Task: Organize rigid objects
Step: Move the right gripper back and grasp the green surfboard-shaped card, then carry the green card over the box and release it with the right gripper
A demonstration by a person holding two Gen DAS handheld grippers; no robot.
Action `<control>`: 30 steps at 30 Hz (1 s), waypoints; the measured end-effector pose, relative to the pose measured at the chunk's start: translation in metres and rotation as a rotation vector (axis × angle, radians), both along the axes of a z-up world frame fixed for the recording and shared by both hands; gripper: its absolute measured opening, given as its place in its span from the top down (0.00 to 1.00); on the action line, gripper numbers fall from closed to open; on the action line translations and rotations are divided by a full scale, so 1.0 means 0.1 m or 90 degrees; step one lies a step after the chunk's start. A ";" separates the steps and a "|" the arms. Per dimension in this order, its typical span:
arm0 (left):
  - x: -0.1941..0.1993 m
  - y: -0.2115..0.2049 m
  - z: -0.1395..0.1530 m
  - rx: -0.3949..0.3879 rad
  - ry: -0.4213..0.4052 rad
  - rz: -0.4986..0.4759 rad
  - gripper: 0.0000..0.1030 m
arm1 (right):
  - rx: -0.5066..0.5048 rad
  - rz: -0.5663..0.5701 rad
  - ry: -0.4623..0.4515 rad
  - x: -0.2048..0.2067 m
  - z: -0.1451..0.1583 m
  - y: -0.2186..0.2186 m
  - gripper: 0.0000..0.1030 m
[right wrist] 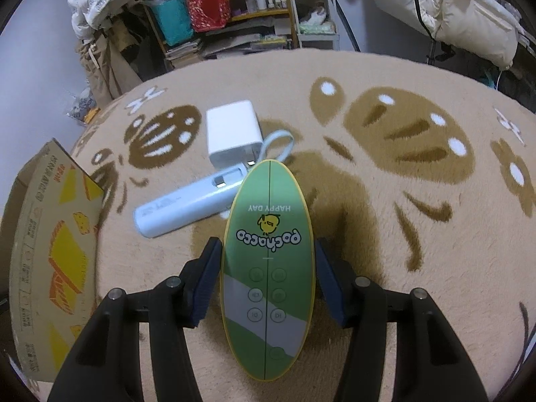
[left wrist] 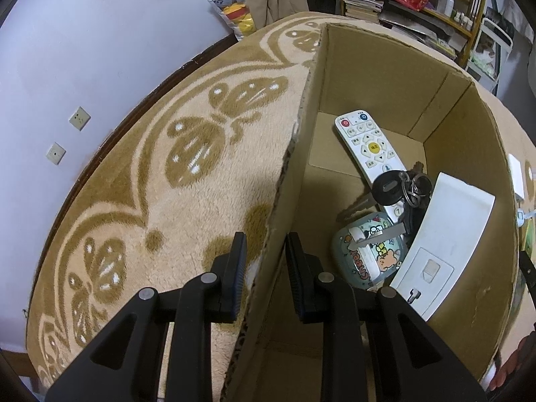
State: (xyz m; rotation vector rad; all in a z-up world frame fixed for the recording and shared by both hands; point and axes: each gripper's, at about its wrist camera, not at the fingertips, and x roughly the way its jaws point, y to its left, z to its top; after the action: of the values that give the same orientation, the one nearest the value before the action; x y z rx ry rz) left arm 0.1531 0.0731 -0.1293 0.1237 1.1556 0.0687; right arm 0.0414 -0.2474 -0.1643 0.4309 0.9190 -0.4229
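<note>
In the left wrist view my left gripper [left wrist: 266, 251] straddles the near-left wall of an open cardboard box [left wrist: 301, 127], one finger on each side, with gaps to the wall. Inside lie a white remote [left wrist: 366, 147], a bunch of keys [left wrist: 402, 187], a cartoon-printed case [left wrist: 365, 254] and a white wall switch plate [left wrist: 442, 244]. In the right wrist view my right gripper [right wrist: 268, 268] is shut on a green oval Pochacco remote [right wrist: 268, 268], held over the carpet. Ahead lie a pale blue power bank [right wrist: 191, 206] and a white charger [right wrist: 232, 130] with a cable loop.
A beige carpet with brown butterfly patterns [right wrist: 402, 201] covers the surface. The box's printed outer wall [right wrist: 50, 251] stands at the left of the right wrist view. Shelves with books and bags [right wrist: 217, 16] stand behind. A wall with sockets [left wrist: 80, 118] is on the left.
</note>
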 end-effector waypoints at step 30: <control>0.02 0.03 -0.02 0.000 0.000 0.002 0.76 | -0.037 0.237 -0.133 0.70 1.01 1.14 0.42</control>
State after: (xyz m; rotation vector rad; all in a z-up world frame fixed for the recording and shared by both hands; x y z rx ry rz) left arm 0.1546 0.0757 -0.1316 0.1217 1.1554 0.0717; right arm 0.1119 -0.1333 -0.0632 0.2373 0.7601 -0.0625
